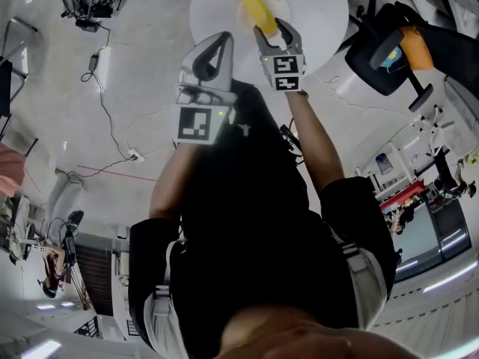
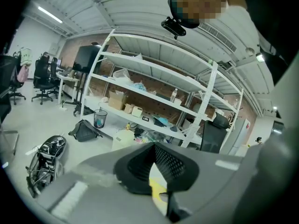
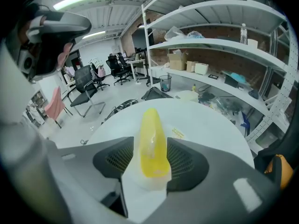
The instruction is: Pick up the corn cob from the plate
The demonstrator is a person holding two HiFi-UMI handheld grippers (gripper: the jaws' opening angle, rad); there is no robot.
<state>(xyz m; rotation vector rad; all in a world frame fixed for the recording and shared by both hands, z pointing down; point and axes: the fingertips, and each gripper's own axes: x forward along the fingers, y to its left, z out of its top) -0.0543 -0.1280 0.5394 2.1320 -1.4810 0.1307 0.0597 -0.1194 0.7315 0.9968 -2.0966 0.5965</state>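
Corn cob [image 1: 255, 9] on the plate [image 1: 284, 4], at 12 o'clock in the head view on the round table [image 1: 322, 28], flanked by the open, unpressing jaws of the right gripper [image 1: 275, 34]; left gripper [image 1: 222, 42], at its 8 o'clock, closed and empty; cob probably light, stiff, glossy-slick, best pinched across its thick middle

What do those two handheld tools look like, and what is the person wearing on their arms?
The left tool and right tool are light grey plastic, each with two curved jaws lined by black meshed pads. Each carries a white cube printed with black square markers. The person wears a black short-sleeved top; the forearms are bare.
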